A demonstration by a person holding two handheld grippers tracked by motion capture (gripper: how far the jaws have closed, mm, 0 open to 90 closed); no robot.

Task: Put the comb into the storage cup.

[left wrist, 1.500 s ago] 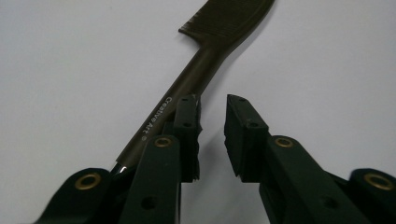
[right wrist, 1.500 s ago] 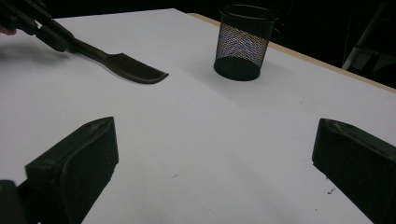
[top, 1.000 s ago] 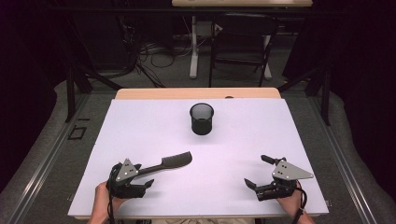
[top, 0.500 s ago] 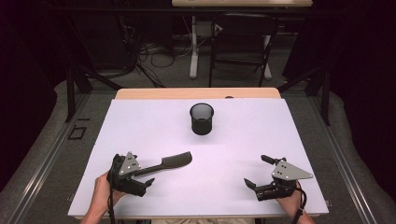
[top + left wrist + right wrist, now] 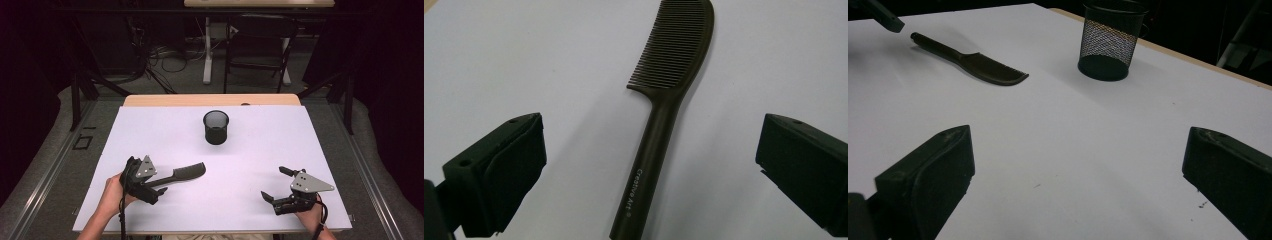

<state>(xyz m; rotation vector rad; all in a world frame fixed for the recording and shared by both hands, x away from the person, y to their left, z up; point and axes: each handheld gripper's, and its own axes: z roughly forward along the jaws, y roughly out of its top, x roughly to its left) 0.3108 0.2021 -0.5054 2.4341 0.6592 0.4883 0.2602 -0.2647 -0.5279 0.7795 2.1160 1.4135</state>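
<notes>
Black plastic comb (image 5: 182,174) with fine teeth and a slim round handle lies flat on the white sheet-covered table (image 5: 260,145), where it lay a second ago. The left gripper (image 5: 150,187) has since rolled onto its side and crept up to the handle end; its jaws stand wide apart on either side of the handle, touching nothing. The right gripper (image 5: 277,185) has not moved, jaws spread over bare sheet. A black wire-mesh cylindrical cup (image 5: 216,127) stands upright farther back, well apart from the comb.
</notes>
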